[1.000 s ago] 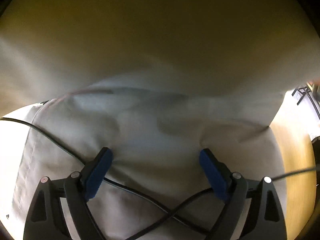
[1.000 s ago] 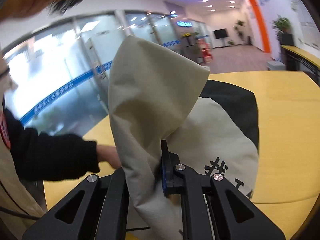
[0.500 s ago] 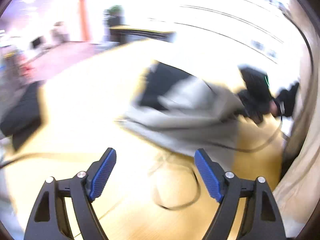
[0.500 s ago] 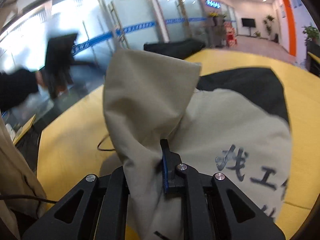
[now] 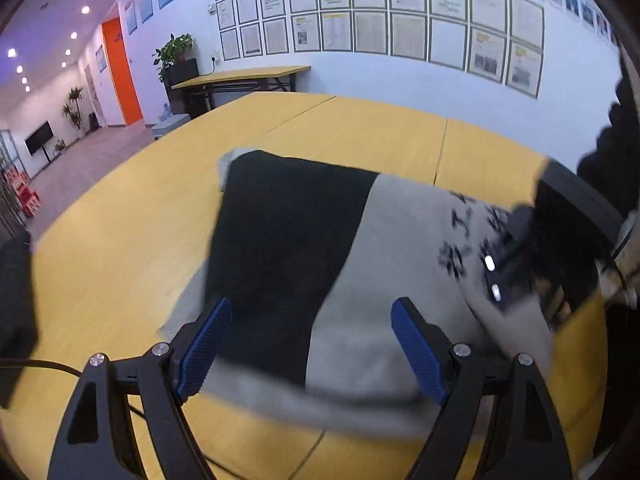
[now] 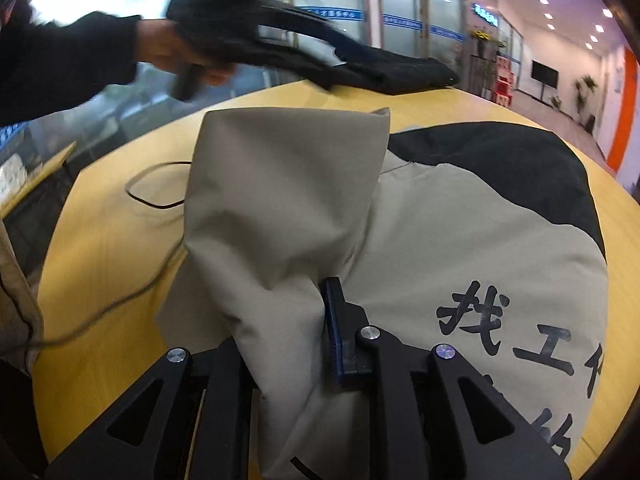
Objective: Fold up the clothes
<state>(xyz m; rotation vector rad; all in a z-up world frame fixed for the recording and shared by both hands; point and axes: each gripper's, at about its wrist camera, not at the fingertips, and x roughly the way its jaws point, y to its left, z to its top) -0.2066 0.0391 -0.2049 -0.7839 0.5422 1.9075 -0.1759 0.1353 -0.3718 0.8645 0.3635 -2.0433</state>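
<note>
a: on the table (image 5: pixel 132 216), why is the vest (image 6: pixel 460 248) bunched at the right tongs (image 6: pixel 296 344)?
b: they're clamped on a beige flap, likely lifting it to fold. vest body spreads toward 2 o'clock.
a: left tongs (image 5: pixel 308 344)?
b: spread wide, holding nothing; vest lies ahead at 12.

1. A garment (image 5: pixel 392 264) lies flat on the table (image 5: pixel 132 240), ahead of the left gripper (image 5: pixel 310 344), whose spread fingers sit above its near edge.
2. The right gripper (image 6: pixel 308 336) pinches a raised fold of that garment (fold stands upright before the fingers).
3. A cable (image 6: pixel 148 200) lies on the table left of the fold.
4. Another garment (image 6: pixel 400 70) rests at the table's far edge.
</note>
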